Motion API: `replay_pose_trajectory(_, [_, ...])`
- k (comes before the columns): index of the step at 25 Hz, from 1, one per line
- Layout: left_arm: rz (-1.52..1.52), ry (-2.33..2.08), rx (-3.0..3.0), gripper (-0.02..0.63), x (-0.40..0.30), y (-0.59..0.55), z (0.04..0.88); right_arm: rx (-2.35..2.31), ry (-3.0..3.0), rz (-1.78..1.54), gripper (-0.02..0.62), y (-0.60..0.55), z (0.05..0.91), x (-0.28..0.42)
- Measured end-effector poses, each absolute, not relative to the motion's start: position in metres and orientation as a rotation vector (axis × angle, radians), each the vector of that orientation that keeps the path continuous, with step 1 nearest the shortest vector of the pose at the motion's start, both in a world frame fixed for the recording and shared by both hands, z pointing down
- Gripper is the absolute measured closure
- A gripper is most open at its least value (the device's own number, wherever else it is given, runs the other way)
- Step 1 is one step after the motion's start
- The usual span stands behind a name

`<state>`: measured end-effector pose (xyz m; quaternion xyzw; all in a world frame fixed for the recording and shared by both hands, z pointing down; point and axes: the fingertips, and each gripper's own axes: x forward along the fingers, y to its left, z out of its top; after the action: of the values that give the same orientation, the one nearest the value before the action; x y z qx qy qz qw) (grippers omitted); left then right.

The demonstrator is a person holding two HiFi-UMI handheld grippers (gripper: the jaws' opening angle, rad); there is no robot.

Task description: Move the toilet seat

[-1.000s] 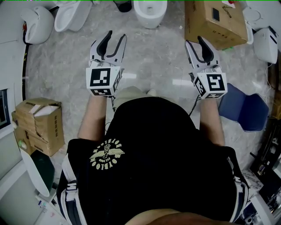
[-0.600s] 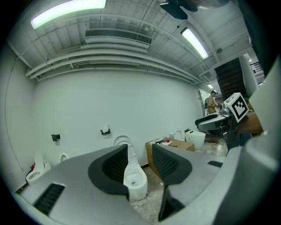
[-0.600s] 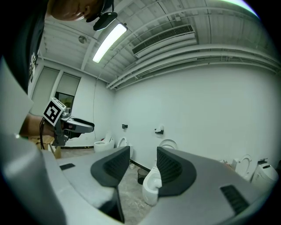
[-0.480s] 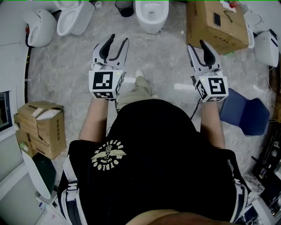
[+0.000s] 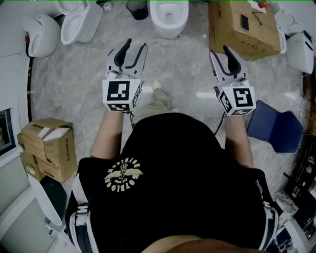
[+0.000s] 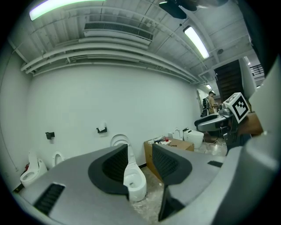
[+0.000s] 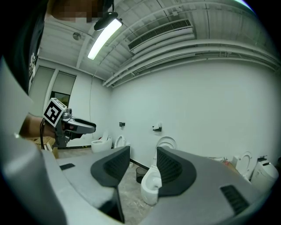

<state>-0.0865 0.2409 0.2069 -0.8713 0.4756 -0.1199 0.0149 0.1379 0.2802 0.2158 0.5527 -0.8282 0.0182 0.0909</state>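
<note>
A white toilet (image 5: 169, 17) stands against the far wall, straight ahead of me. Its seat and lid (image 6: 118, 140) stand raised against the wall, and the bowl (image 6: 134, 182) shows in the gap of the left gripper's jaws. The right gripper view frames the same bowl (image 7: 151, 186) and raised seat (image 7: 166, 143). My left gripper (image 5: 135, 45) is open and empty, well short of the toilet. My right gripper (image 5: 219, 51) is level with it, also open and holding nothing. Both hang in the air above the marble floor.
A large cardboard box (image 5: 242, 27) stands just right of the toilet, and a black bin (image 5: 138, 6) just left of it. Two more toilets (image 5: 81, 20) (image 5: 42, 29) are at the far left. Taped boxes (image 5: 47, 148) sit at my left, a blue seat (image 5: 274, 126) at my right.
I have stepped forward, so the toilet and the box sit a little nearer. Both grippers kept their spacing and stayed open.
</note>
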Motion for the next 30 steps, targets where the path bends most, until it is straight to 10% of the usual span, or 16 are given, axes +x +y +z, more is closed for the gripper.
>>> replay_pose_trajectory(30, [-0.327,1.444,-2.743,0.433,-0.143,0.019,0.203,1.653,-2.417,0.002,0.414,0.068,0.197,0.075])
